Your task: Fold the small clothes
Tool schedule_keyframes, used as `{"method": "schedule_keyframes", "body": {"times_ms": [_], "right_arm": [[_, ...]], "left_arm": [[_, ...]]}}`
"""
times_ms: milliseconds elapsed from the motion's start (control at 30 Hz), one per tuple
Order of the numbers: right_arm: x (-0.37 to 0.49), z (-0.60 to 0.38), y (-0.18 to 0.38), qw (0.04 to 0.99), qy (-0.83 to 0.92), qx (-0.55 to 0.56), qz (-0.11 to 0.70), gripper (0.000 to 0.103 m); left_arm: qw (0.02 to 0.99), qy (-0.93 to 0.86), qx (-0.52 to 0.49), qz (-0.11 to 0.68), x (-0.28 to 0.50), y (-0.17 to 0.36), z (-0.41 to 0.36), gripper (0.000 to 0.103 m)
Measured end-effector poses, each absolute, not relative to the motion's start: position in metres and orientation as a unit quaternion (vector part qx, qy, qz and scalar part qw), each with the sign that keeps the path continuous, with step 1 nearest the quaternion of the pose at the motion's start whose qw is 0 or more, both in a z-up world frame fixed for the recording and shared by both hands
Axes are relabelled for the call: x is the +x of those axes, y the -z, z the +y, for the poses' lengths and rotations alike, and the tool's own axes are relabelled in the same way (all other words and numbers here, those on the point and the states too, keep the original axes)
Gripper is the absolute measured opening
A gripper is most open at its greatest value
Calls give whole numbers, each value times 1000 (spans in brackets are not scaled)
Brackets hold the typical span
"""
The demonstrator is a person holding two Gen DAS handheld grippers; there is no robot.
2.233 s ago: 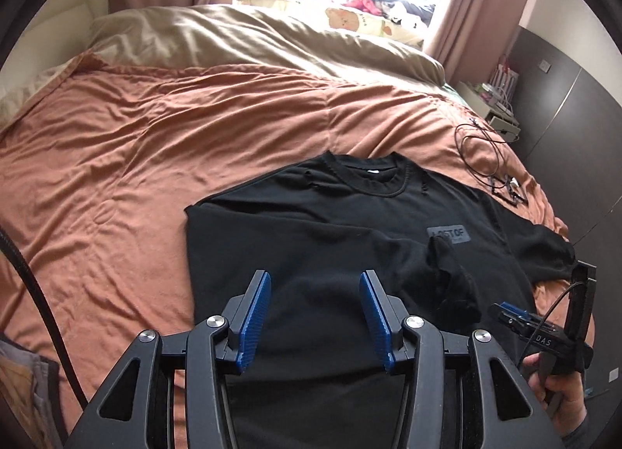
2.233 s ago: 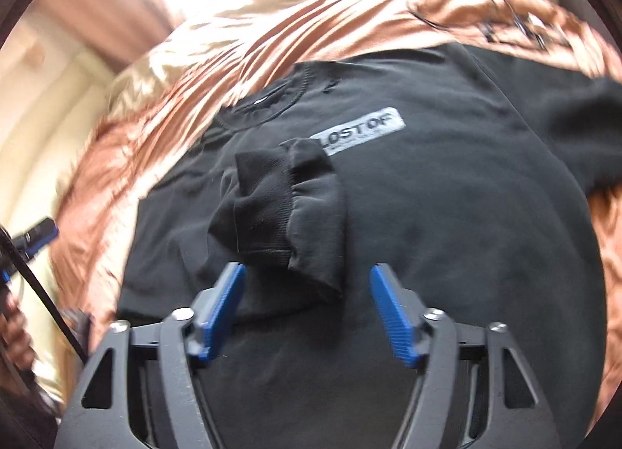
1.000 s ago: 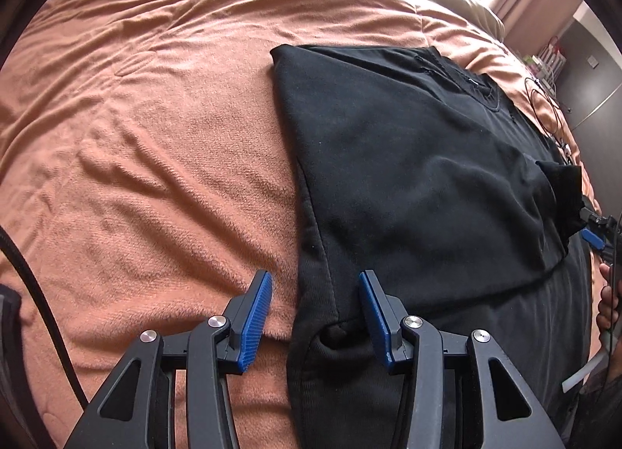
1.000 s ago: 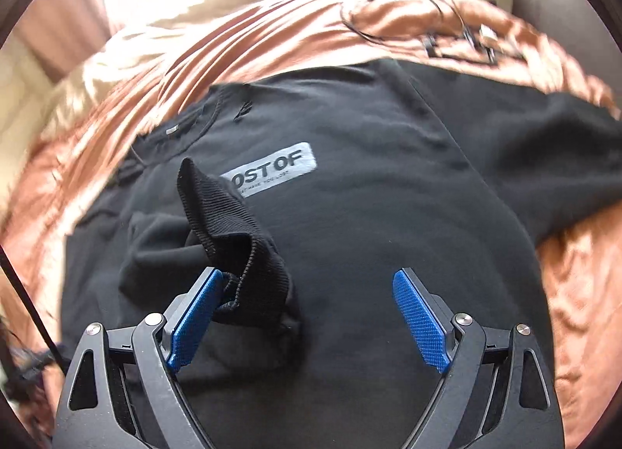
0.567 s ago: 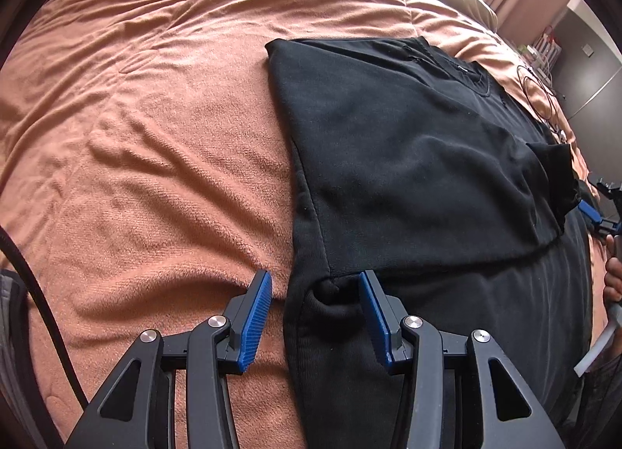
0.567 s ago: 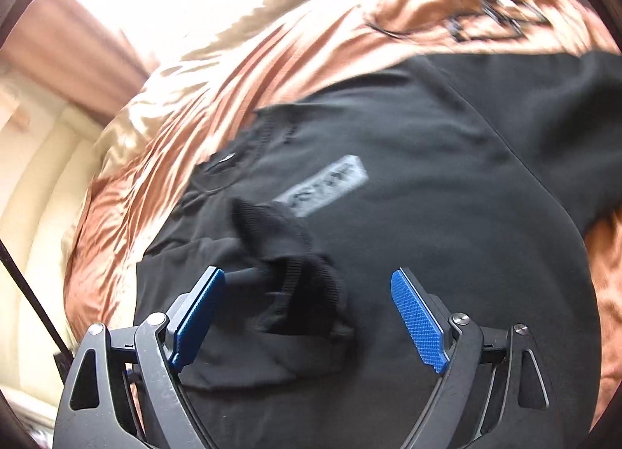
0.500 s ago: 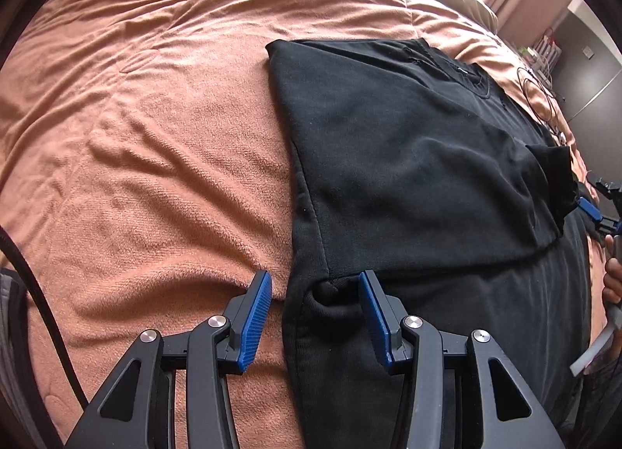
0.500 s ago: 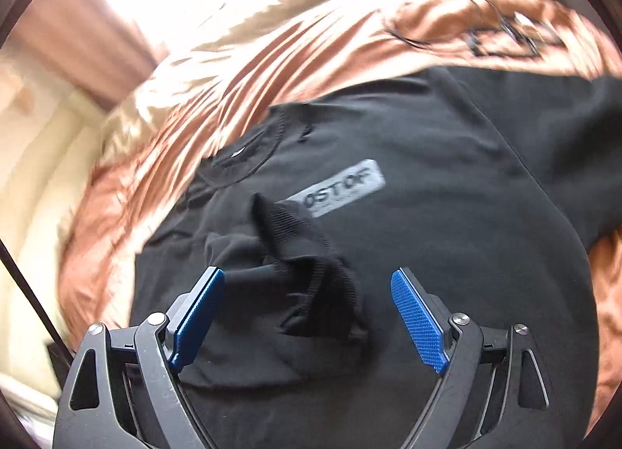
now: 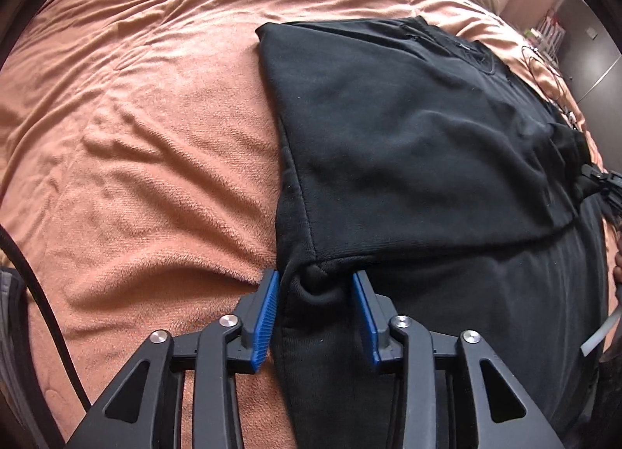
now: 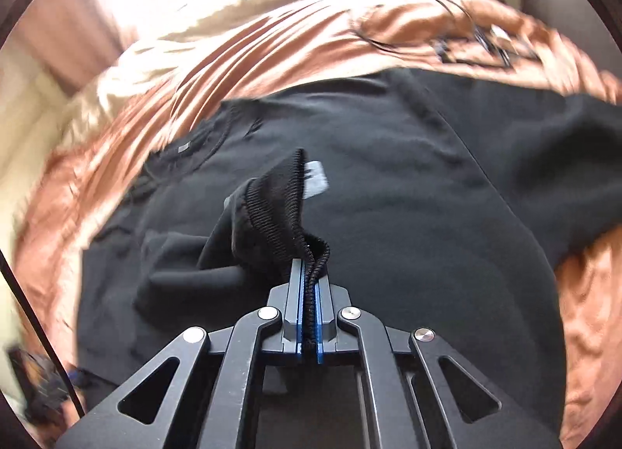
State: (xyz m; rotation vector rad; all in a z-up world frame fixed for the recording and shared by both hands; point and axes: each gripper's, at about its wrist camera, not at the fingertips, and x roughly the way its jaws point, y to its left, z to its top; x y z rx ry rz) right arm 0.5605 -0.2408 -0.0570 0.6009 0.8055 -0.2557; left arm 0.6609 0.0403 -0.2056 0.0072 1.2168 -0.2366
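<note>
A black sweatshirt (image 9: 408, 130) lies flat on the orange bedspread, its left sleeve folded across the chest. My left gripper (image 9: 315, 293) is open, its blue pads either side of the bunched fabric at the sleeve's fold by the left edge. My right gripper (image 10: 309, 285) is shut on the ribbed sleeve cuff (image 10: 280, 204) and holds it lifted above the chest. The sweatshirt (image 10: 408, 192) has a grey chest label (image 10: 317, 179), partly hidden by the cuff. The other sleeve (image 10: 563, 161) lies out to the right.
The orange bedspread (image 9: 136, 118) spreads wide to the left of the sweatshirt. A black cable and small items (image 10: 478, 37) lie on the bed beyond the right shoulder. A beige duvet (image 10: 241, 13) is bunched at the head of the bed.
My right gripper has closed on the sleeve cuff, which lay loose between its open jaws, and lifted it. My left gripper has moved forward to straddle the fold and stays open.
</note>
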Motion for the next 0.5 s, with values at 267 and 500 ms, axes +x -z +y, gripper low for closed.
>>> {"method": "schedule_keyframes", "body": {"times_ms": [267, 500], "right_arm": [[533, -264, 66, 845, 114, 376, 363, 0], [531, -274, 86, 826, 144, 394, 377, 2]], "left_arm": [[816, 82, -6, 572, 659, 206, 50, 9], [811, 70, -30, 580, 658, 209, 61, 7]]}}
